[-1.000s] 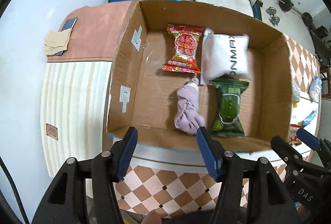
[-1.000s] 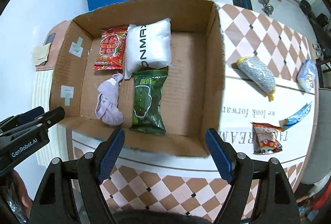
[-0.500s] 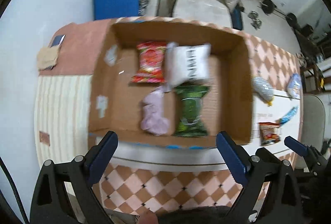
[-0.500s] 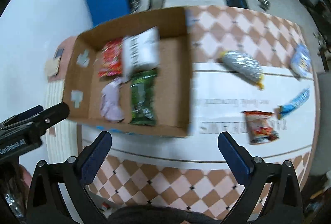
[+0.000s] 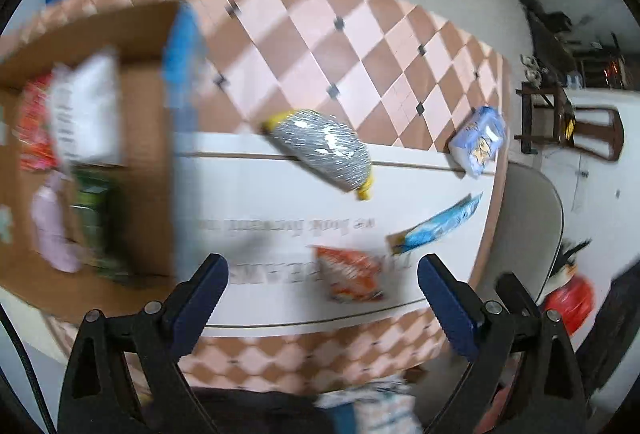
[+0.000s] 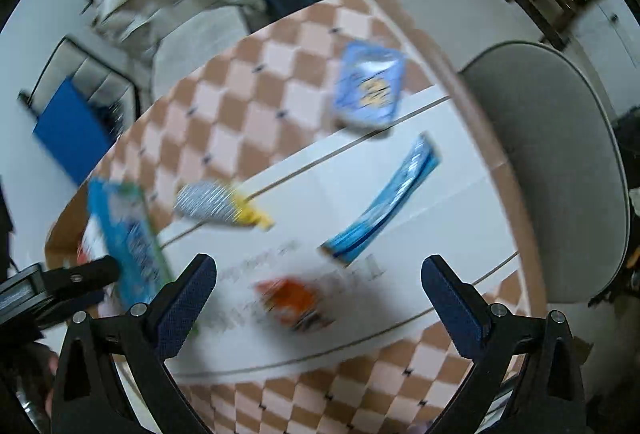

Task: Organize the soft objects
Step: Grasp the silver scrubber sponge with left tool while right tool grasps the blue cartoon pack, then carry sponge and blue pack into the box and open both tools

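Only leftward: box (image 5: 152, 137) contents (blurred)

Both wrist views high, facing down, sharing table (image 5: 304, 45)

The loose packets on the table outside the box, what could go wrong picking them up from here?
1. Both views are motion-blurred, so a grab now could miss; both tools, left and right, are open and empty.
2. The orange snack packet lies ahead of both tools, so they could collide reaching for it.
3. The blue packet sits at the table edge beside the grey chair, so a nudge might push it off.
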Available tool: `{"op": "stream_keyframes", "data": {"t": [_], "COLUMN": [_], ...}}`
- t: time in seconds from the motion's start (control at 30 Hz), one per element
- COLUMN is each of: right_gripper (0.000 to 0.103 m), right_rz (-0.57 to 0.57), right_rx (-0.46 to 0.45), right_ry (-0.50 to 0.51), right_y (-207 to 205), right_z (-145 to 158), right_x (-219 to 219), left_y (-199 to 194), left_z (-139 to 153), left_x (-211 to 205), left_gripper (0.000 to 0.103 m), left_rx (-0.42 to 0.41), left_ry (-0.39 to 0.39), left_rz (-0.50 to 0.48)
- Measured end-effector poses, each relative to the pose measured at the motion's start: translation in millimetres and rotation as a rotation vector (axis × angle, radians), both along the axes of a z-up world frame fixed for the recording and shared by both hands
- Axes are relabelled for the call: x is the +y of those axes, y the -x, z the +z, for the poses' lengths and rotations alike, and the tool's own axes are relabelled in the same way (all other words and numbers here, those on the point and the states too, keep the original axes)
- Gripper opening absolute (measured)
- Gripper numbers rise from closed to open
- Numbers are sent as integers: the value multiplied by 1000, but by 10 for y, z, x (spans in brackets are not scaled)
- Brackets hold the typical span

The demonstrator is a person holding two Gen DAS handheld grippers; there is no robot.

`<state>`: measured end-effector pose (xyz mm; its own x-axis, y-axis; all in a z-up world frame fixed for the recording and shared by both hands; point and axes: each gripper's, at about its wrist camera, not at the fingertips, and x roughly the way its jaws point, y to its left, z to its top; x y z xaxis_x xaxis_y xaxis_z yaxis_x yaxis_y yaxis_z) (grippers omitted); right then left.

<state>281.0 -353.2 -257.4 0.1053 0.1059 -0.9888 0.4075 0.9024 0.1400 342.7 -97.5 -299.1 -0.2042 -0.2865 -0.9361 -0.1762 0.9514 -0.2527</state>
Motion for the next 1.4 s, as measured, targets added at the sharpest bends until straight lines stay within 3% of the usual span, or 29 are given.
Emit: {"op": "stream_keyframes", "data": {"t": [0.23, 0.53, 0.6, 0.63, 0.67, 0.8, 0.87, 0.93, 1.03, 1.2, 1.4], "right_gripper": [103, 103, 103, 103, 103, 102, 94, 71, 54, 44, 43], "right_rz": [-66, -88, -95, -98, -100, -102, -108, -104, -92, -37, 76], "right_rx": [40, 107, 124, 133, 141, 170, 186, 209, 204, 181, 80], "right_ry": [-14, -43, -57, -68, -71, -79, -89, -85, -54, -47, -91], "right_y": [-444, -1097, -1243, -1316, -1377, -1537, -1589, -1606, -1588, -1512, -1193], "right_z": [-444, -1107, -1264, -1346, -1411, -1633, -1733, -1797, -1793, -1601, -997], "right_x": [-650, -1010, -1033, -1038, -1037, -1001, -974, -941, -875, -672, -126], "left_y": [-295, -431, -447, -452, -461, -530, -535, -520, -486, -434, -182], "left_z": [-931, -1373, -1406, -1422, -1428, -1286, -1220, -1149, -1057, -820, -211], "left_x": [-177, -238, -255, -274, -295, -438, -534, -628, -708, -663, -567], "left_gripper": [94, 93, 73, 52, 50, 40, 39, 38, 37, 37, 37], "left_rx": [195, 255, 252, 253, 253, 145, 86, 22, -44, -92, -204], "left_ry": [37, -1, -18, -36, -50, -156, -212, -271, -320, -304, -250], "left_rz": [193, 262, 267, 255, 241, 104, 6, -97, -197, -227, -273]}}
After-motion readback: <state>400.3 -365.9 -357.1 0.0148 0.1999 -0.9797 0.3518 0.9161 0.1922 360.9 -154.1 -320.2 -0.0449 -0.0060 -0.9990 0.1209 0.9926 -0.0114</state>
